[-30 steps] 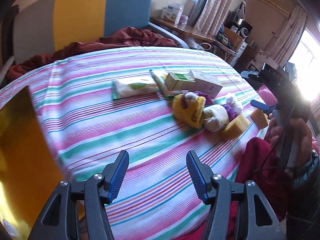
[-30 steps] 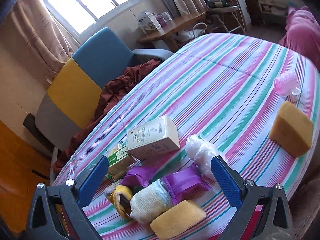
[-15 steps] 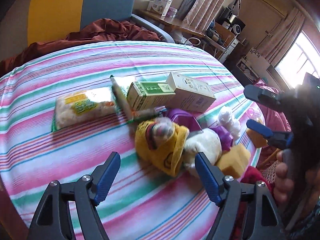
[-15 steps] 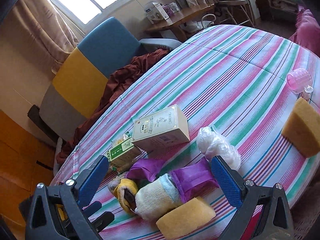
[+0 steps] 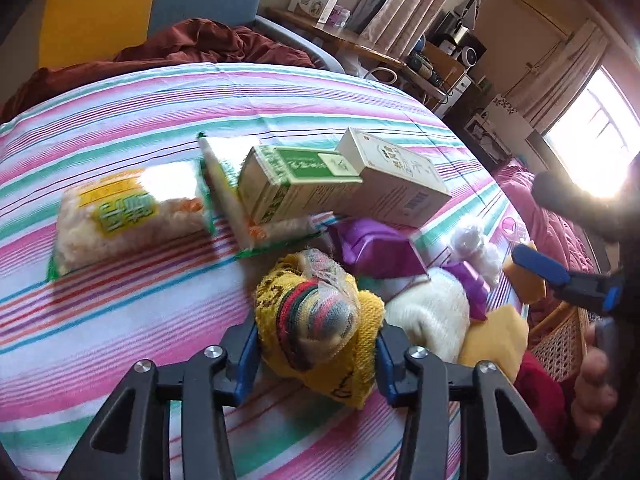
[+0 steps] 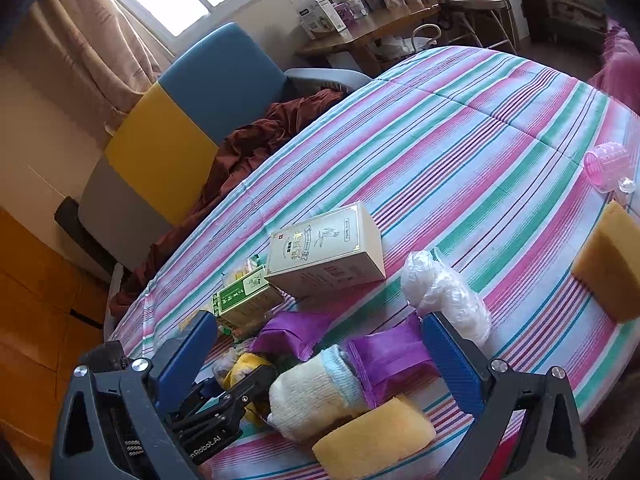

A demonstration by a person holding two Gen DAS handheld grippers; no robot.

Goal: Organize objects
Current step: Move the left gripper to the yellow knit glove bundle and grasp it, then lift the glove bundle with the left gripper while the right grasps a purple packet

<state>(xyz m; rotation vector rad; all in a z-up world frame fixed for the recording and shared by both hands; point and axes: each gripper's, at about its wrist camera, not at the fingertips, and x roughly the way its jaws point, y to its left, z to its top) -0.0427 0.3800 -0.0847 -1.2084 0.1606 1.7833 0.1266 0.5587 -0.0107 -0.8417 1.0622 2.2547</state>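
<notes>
Left wrist view: the left gripper [image 5: 316,354] fingers are pinching the yellow sock bundle [image 5: 320,320] at six o'clock on the striped counter [image 5: 120,120], likely to pull it from the pile. The right gripper [image 6: 320,356] is hovering, fingers wide, above the cream sock [image 6: 312,396].

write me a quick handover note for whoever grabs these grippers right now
Left gripper: fingers on both sides of the yellow sock bundle, which rests on the striped bed; firm grip not confirmed.
Right gripper: open, empty, above the white sock roll and purple pouches.
Pile: two boxes, snack packs, plastic-wrapped bundle, two sponges; pink roller apart.
Done: nothing looks sorted.
Left: everything.
</notes>
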